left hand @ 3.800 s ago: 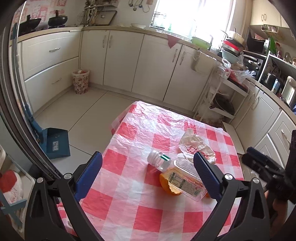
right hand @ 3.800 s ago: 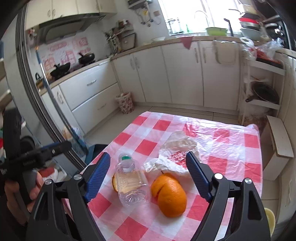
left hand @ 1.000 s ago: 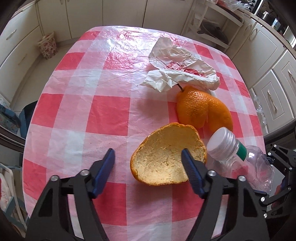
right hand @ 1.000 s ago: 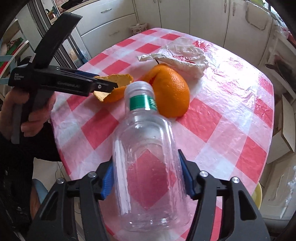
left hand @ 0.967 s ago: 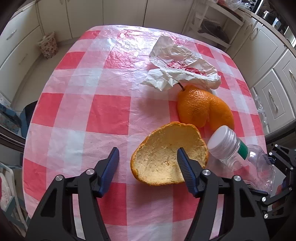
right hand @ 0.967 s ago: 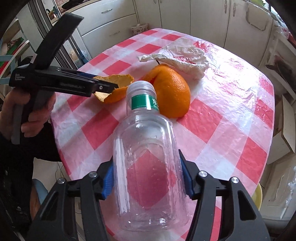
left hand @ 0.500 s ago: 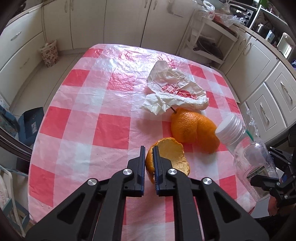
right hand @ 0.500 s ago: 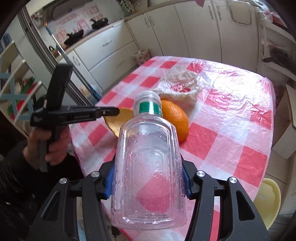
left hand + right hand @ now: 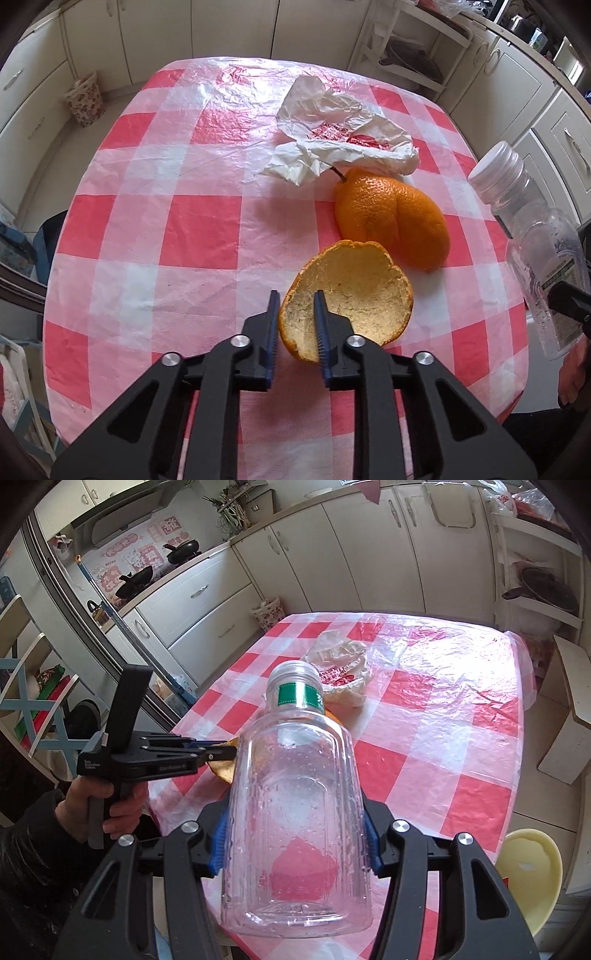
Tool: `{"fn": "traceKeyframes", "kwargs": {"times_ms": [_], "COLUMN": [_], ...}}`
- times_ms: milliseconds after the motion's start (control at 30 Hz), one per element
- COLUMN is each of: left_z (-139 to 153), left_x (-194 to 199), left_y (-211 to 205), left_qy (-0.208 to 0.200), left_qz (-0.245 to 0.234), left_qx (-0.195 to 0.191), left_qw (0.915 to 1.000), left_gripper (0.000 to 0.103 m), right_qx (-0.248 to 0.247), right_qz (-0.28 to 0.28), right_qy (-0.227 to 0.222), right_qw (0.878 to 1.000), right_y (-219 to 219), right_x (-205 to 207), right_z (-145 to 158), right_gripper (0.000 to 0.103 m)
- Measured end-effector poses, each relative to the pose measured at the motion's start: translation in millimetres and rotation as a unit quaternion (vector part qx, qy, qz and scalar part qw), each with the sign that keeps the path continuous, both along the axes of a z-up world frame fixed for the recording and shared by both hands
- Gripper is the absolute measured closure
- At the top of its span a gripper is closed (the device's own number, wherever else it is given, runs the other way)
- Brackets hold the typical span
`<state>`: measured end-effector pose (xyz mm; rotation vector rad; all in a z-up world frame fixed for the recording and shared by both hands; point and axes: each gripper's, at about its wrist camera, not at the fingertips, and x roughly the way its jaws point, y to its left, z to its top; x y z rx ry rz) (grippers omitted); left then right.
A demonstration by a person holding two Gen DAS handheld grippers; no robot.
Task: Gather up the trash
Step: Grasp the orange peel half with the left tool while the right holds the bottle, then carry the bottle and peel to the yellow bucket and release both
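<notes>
Left hand-held gripper (image 9: 295, 325) now pinches the orange peel (image 9: 351, 299) (right (image 9: 295, 840) still clamps the bottle (image 9: 295, 794)).

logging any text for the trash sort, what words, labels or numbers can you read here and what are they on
No text reads clearly enough to quote.
plastic bottle: green neck band with white marks, and a side label, both too blurred.
crumpled wrapper: red print, unreadable.
left tongs: white lettering on the body in the right wrist view, too small.
wall stickers: pink characters, too blurred.
</notes>
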<state>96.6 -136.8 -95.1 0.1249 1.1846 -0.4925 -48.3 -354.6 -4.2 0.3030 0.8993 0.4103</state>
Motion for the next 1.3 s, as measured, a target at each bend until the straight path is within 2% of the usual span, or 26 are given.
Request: {"fn": "traceKeyframes", "kwargs": {"times_ms": [100,233,267,300,367,500,867,1067,1300], "left_z": [-2.9,-3.9,-3.6,-3.1,-0.9,7.3,18.7,25.7,39.5], "left_x": [-2.3,-6.4,-7.5,-9.0,-11.1,-14.3,-8.7,-7.1,-8.7], "left_y": [-2.6,-7.2,-8.4,-9.8,-11.6,-12.5,-3.3,0.9,2.9], "left_qy": [-0.001,-0.005,-0.007,-0.011,-0.013,-0.025,-0.039,-0.044,-0.05], "left_qz": [-0.003,-0.015,-0.018,-0.02,-0.03,-0.037,-0.019,-0.011,-0.001], "left_qx": [0.008,0.012,0.012,0.015,0.009,0.0,-0.021,-0.039,-0.072], "left_qw": [1.0,0.9998,0.9998,0.9996,0.9994,0.999,0.9988,0.9982,0.9962], "left_gripper": [0.063,0.063,0.071,0.085,0.091,0.095,0.096,0.096,0.096], "right_qx": [0.0,-0.001,-0.001,0.0,0.0,0.0,0.0,-0.005,0.012], "right_qz": [-0.002,0.002,0.002,0.002,0.0,-0.006,-0.028,-0.089,-0.192], "right_qy": [0.0,0.0,0.0,-0.001,-0.002,-0.003,-0.006,0.01,0.055], "right_qw": [1.0,1.0,1.0,1.0,1.0,1.0,1.0,0.996,0.98], "right_y": [-1.3,-1.1,-0.8,-1.0,-1.9,-5.1,-12.5,-35.9,-92.9], "right_x": [0.7,1.0,1.3,1.4,0.7,0.6,-0.1,-1.5,-15.0], "right_z": [-1.0,-1.7,-1.6,-1.4,-1.2,-1.3,-1.4,-5.1,-25.2], "right_gripper": [0.048,0.048,0.048,0.048,0.048,0.048,0.048,0.048,0.048]}}
